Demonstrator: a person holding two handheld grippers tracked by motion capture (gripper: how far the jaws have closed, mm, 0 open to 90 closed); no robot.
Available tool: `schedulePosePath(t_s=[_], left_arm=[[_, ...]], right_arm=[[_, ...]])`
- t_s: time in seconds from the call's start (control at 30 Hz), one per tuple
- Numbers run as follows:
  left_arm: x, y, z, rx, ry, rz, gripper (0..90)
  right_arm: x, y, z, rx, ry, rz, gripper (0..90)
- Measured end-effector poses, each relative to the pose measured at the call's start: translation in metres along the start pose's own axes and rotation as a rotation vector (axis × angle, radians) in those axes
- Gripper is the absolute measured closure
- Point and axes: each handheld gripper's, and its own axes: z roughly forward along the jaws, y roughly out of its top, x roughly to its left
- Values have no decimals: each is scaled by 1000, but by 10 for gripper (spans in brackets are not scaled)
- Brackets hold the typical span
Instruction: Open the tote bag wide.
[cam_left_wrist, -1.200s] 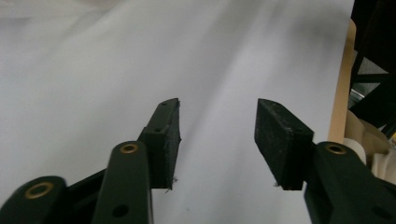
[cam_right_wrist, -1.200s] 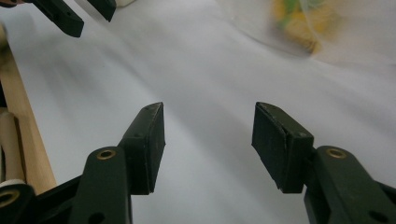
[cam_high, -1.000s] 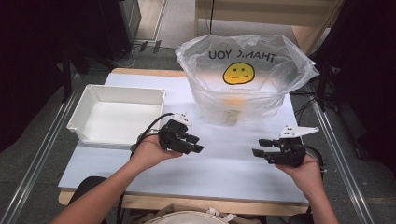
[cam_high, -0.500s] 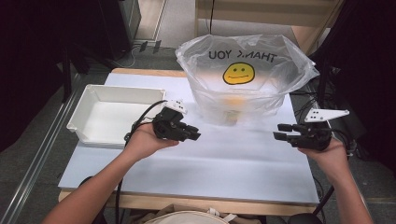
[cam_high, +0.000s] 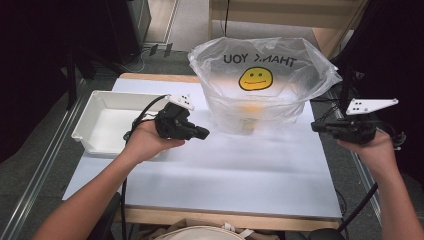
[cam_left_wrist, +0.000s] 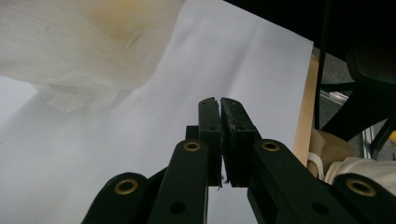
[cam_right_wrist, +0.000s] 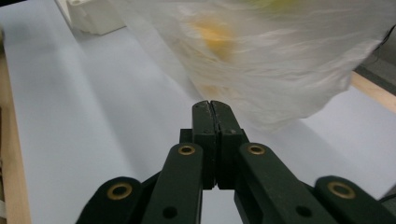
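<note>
- While the white tray (cam_high: 107, 122) sits far left, the left gripper (cam_high: 200, 133), jaws pressed together on nothing, hovers just beside it; a careless swing could knock it.
- Mid-table, the smiley-face plastic bag (cam_high: 260, 82) looks flimsy and could collapse if snagged; its orange contents are blurred.
- At the right edge, the right gripper (cam_high: 316, 126) hangs likewise closed and empty.

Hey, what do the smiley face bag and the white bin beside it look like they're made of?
The bag looks like thin, translucent plastic film, slightly glossy: it crinkles, and something orange shows through it. The white bin looks like rigid moulded plastic with a smooth, matte-to-satin finish, judging by its even walls and rolled rim, though coated metal can't be ruled out.
</note>
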Motion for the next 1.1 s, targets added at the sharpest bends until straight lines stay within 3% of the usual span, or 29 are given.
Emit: schedulePosePath(t_s=[0.3,0.6,0.83,1.1], left_arm=[[0,26,-23,-33,5,33,883],[5,67,-52,-64,13,59,876],[12,93,-64,-65,40,75,874],[29,133,-66,-51,74,94,869]], right_arm=[[-30,21,-26,-20,-16,10,900],[-60,59,-49,-46,-27,-1,900],[-70,86,-61,-55,-53,10,897],[-74,137,-66,-77,-64,-13,899]])
